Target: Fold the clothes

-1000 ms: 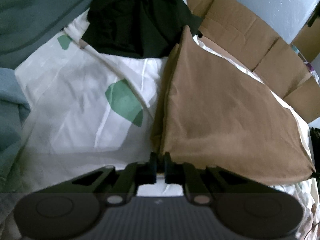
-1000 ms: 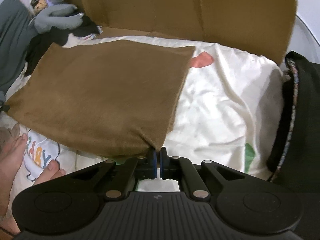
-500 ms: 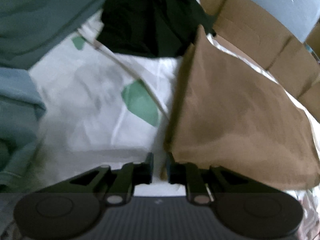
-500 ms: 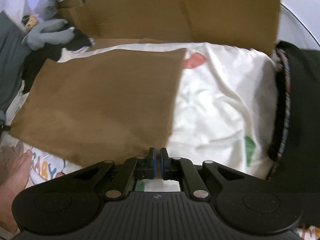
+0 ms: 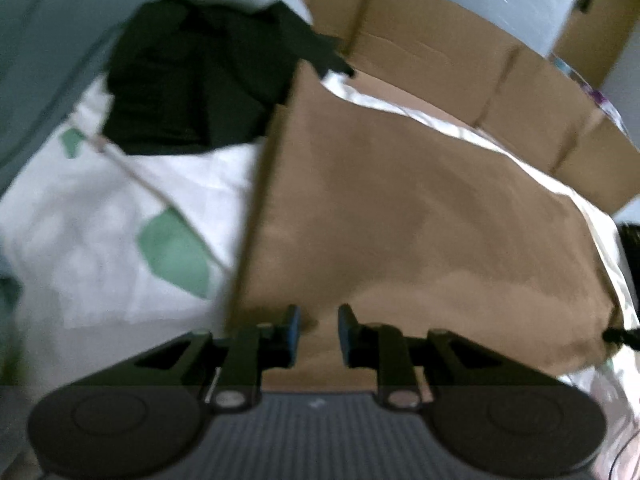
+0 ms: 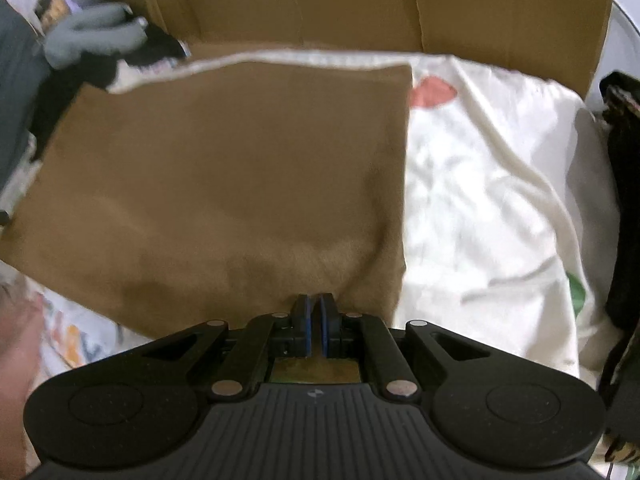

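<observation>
Left tongs (image 5: 318, 330) stand spread w/ a clear gap, jaws just been opening; brown cloth (image 5: 420, 232) lies under and between them, pads not pressing it. Looks like a release after laying the near left corner down. Right tongs (image 6: 314, 322) are barely parted, jaws also just been opening a little. Cloth edge (image 6: 240, 184) sits right at the tips; can't tell if the pads press it or have let go.

Brown cloth is a flat, squarish folded panel on the bed, both tongs at its near edge, one per corner, prob. because the fold was carried over by both corners to keep edges lined up. Left and far edges look straight, so this fold seems about done; I'd judge next is pulling clear w/o dragging the fabric.

Under it: white sheet (image 6: 480, 184) w/ green and red patches, wrinkled to the right. Far side: cardboard wall (image 6: 360, 4) boxing in the work area. Far left in the left view: black garment (image 5: 192, 88) just touching the cloth's far corner, grey-blue fabric (image 5: 48, 48) beyond, likely the waiting pile. Right edge: another dark garment (image 6: 624, 208), apart from the cloth.
</observation>
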`<state>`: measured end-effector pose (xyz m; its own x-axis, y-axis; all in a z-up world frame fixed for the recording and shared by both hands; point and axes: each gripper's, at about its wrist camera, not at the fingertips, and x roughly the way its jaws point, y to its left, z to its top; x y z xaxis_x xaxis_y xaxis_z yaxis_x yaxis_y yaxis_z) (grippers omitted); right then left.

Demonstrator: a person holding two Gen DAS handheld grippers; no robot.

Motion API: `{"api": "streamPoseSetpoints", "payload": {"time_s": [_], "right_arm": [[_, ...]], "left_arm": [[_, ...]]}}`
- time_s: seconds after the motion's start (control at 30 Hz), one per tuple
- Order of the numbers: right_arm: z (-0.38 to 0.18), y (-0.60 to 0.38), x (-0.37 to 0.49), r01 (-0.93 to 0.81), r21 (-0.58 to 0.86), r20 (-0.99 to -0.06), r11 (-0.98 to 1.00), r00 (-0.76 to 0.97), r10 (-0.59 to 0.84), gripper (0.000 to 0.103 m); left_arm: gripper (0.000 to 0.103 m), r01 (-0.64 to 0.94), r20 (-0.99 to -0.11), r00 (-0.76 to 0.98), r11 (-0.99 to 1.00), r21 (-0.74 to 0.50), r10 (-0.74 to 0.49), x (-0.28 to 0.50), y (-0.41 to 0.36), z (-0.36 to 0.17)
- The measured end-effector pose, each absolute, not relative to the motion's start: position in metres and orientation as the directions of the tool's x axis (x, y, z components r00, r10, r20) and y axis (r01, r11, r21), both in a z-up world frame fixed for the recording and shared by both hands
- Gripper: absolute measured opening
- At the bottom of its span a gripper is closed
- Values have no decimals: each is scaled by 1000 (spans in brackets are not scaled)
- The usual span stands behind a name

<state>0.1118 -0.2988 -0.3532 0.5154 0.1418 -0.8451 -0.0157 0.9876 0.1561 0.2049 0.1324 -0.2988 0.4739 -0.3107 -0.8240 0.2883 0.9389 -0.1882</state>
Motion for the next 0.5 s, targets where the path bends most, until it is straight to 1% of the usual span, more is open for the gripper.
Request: {"api": "streamPoseSetpoints", "payload": {"time_s": [0.03, 0.1, 0.17, 0.23, 0.3, 0.37, 0.4, 0.43, 0.47, 0.5], "right_arm": [[-355, -299, 111, -13, 153, -848, 988, 511, 138, 9], [-355, -300, 110, -9, 147, -858, 989, 497, 132, 9], [-354, -300, 109, -8, 135, -872, 991, 474, 123, 9], [-352, -301, 108, -2, 120, -887, 993, 449, 108, 9], [-349, -302, 108, 3, 104, -901, 995, 423, 93, 10], [-344, -301, 109, 5, 85, -912, 996, 403, 75, 13], [-338, -301, 110, 9, 82, -910, 997, 409, 71, 15], [-331, -302, 110, 12, 80, -906, 997, 419, 68, 18], [-325, -302, 111, 16, 79, -902, 997, 428, 65, 24], [-318, -302, 112, 20, 78, -897, 997, 437, 61, 27]], "left_arm": [[28, 300, -829, 467, 937, -179, -308, 205, 129, -304], [33, 310, -842, 459, 939, -148, -284, 207, 127, -313], [32, 297, -858, 452, 948, -116, -246, 207, 131, -321], [25, 281, -867, 443, 954, -105, -226, 207, 139, -324], [24, 285, -873, 436, 954, -98, -220, 207, 146, -320], [25, 312, -872, 439, 947, -78, -216, 207, 148, -314], [28, 313, -870, 445, 947, -71, -212, 208, 150, -310], [33, 302, -866, 452, 950, -78, -215, 210, 151, -305], [37, 289, -858, 462, 953, -95, -225, 212, 152, -300], [41, 278, -849, 473, 954, -109, -235, 214, 152, -296]]}}
